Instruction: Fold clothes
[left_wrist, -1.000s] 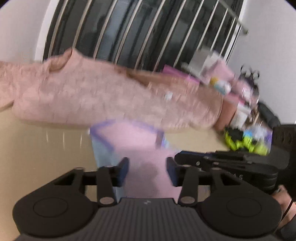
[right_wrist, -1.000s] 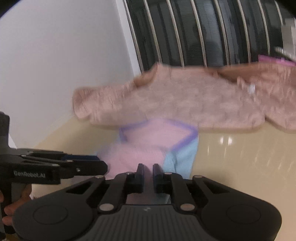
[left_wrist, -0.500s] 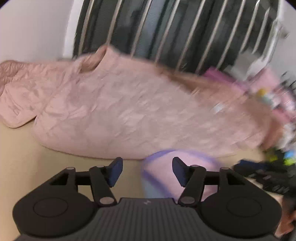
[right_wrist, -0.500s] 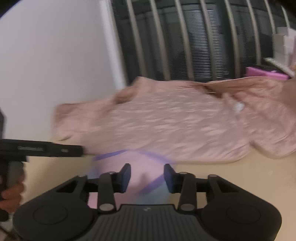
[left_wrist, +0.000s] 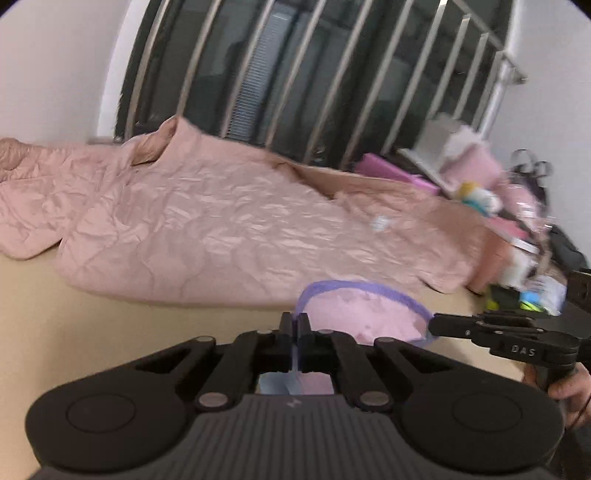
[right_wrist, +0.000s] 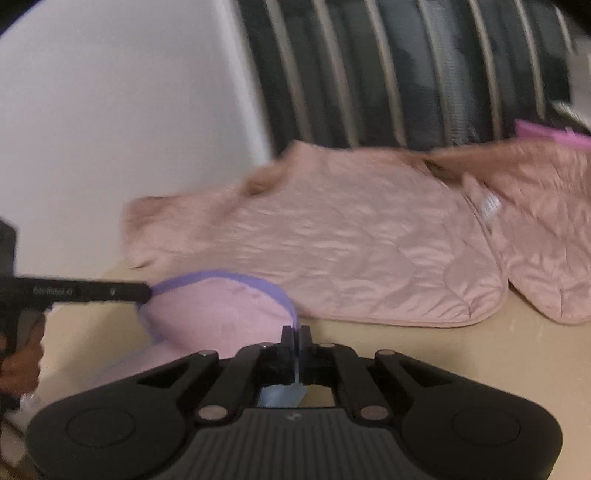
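Note:
A small pink garment with purple trim and a light blue part (left_wrist: 362, 317) hangs between my two grippers above the beige table. My left gripper (left_wrist: 294, 325) is shut on its purple edge. My right gripper (right_wrist: 295, 338) is shut on the opposite purple edge (right_wrist: 221, 314). The right gripper also shows in the left wrist view (left_wrist: 498, 330), pinching the trim at its far side. The left gripper shows in the right wrist view (right_wrist: 146, 293). The garment sags between them.
A large quilted pink jacket (left_wrist: 229, 225) lies spread across the back of the table (left_wrist: 110, 332), also in the right wrist view (right_wrist: 369, 243). A barred window stands behind it. A cluttered pile of toys and boxes (left_wrist: 517, 229) sits at the right.
Both grippers were open half a second ago and have closed on the garment's purple trim. The garment now hangs between them instead of lying under them.

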